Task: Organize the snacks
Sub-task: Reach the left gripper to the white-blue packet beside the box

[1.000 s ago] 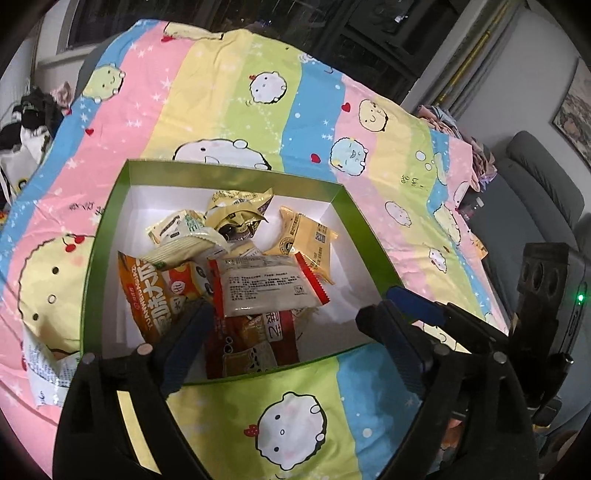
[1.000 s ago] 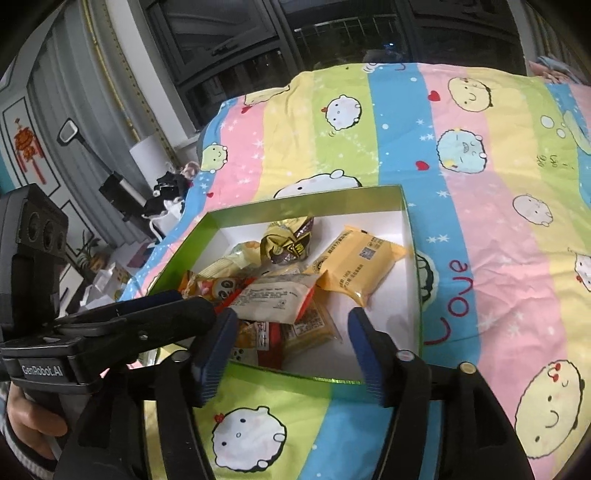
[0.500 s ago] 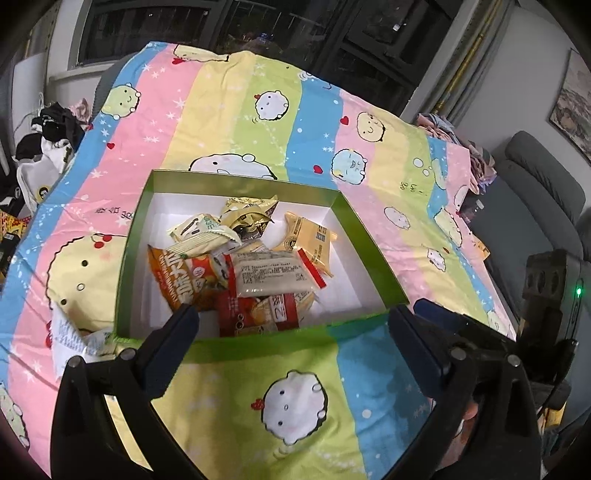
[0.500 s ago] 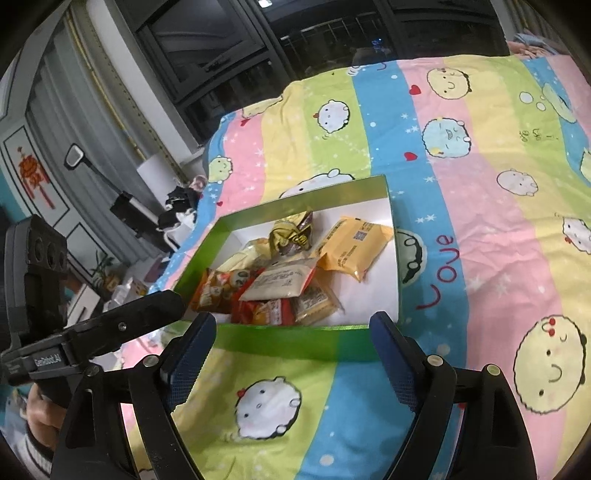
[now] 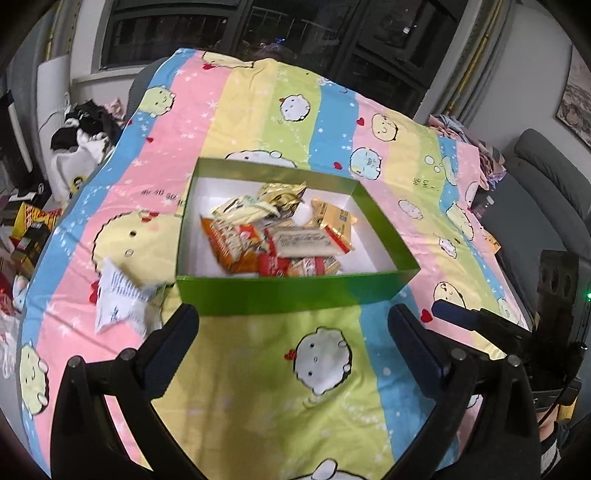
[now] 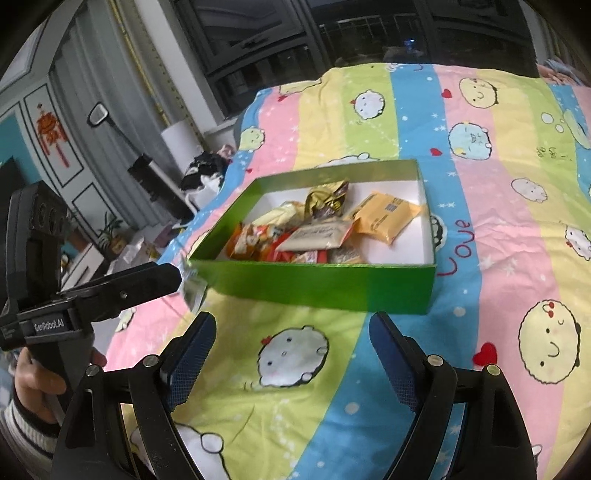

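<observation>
A green box (image 5: 295,293) with a white inside sits on the striped cartoon bedspread (image 5: 258,387). It holds several snack packets: an orange one (image 5: 229,243), a beige one with red ends (image 5: 306,242), a yellow one (image 5: 334,218) and a gold one (image 5: 282,197). The box also shows in the right wrist view (image 6: 332,286). A white snack packet (image 5: 118,299) lies on the bedspread left of the box. My left gripper (image 5: 293,338) is open and empty, in front of the box. My right gripper (image 6: 291,343) is open and empty too.
A pile of dark clothes (image 5: 85,129) lies left of the bed. Colourful packages (image 5: 31,229) sit on the floor at the left. A grey sofa (image 5: 546,192) stands at the right. Dark windows (image 5: 258,29) are behind the bed.
Both grippers have pulled back and up from the box and their jaws have opened wider. The box now lies farther ahead in both views.
</observation>
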Available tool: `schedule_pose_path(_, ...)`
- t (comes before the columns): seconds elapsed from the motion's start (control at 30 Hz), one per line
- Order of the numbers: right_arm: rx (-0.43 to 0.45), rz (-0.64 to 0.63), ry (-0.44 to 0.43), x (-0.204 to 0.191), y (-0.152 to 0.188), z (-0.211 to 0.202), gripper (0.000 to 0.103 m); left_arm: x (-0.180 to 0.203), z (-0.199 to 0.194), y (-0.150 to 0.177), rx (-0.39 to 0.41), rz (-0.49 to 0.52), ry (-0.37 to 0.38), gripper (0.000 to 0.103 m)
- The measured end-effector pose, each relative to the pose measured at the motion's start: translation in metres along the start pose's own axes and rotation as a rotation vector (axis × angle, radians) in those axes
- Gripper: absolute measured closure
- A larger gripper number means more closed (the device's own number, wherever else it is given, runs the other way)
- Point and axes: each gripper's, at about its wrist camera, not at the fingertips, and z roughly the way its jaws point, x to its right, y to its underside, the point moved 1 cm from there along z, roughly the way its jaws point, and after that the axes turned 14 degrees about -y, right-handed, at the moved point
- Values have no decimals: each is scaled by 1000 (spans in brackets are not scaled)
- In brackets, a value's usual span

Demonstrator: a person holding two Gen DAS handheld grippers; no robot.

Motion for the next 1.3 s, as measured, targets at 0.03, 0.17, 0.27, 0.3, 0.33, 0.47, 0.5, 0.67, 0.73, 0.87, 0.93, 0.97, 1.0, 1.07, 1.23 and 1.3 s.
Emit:
schedule_pose_path(0.03,-4,0,0,-2,2,1,18,-1,-1,1,-2,-3,-1,1)
schedule_pose_path(0.17,-31,-8,-5,-12,9,5,18,-8,-5,9,-11,-13,1,1)
schedule_pose_path(0.27,-54,-11,-11,-17,13,12,18,-12,-7,14,-15,-16,-4,1)
schedule_pose_path(0.3,-61,-11,-14,-20,15,14,18,-15,-7,16,-17,-21,-8,1)
schedule_pose_path(0.33,-71,-11,-19,-22,16,18,18,-19,-7,18,-18,-27,-10,1)
schedule_pose_path(0.47,-111,-16,-39,-30,22,35,18,-40,-5,29,-33,-67,-34,1)
schedule_pose_path(0.5,-120,-19,-42,-32,23,39,18,-44,-5,31,-37,-75,-36,1)
schedule_pose_path(0.67,-172,-25,-69,-42,27,63,18,-73,-3,40,-53,-114,-51,1)
schedule_pose_path(0.73,-189,-21,-87,-46,27,73,18,-84,-3,40,-53,-132,-30,1)
schedule_pose_path(0.87,-216,-7,-122,-51,27,89,18,-115,-3,37,-45,-189,-26,1)
schedule_pose_path(0.93,-225,4,-139,-53,28,98,18,-130,-2,36,-42,-214,-42,1)
schedule_pose_path(0.97,-230,14,-149,-53,28,103,18,-137,-1,35,-44,-226,-41,1)
schedule_pose_path(1.0,-233,24,-159,-52,28,107,18,-141,0,34,-46,-234,-38,1)
schedule_pose_path(1.07,-234,56,-184,-51,27,116,18,-152,6,33,-54,-258,-18,1)
schedule_pose_path(1.23,-217,122,-229,-49,21,142,18,-163,25,27,-81,-295,16,1)
schedule_pose_path(1.3,-222,141,-246,-51,18,153,18,-163,34,23,-93,-299,41,1)
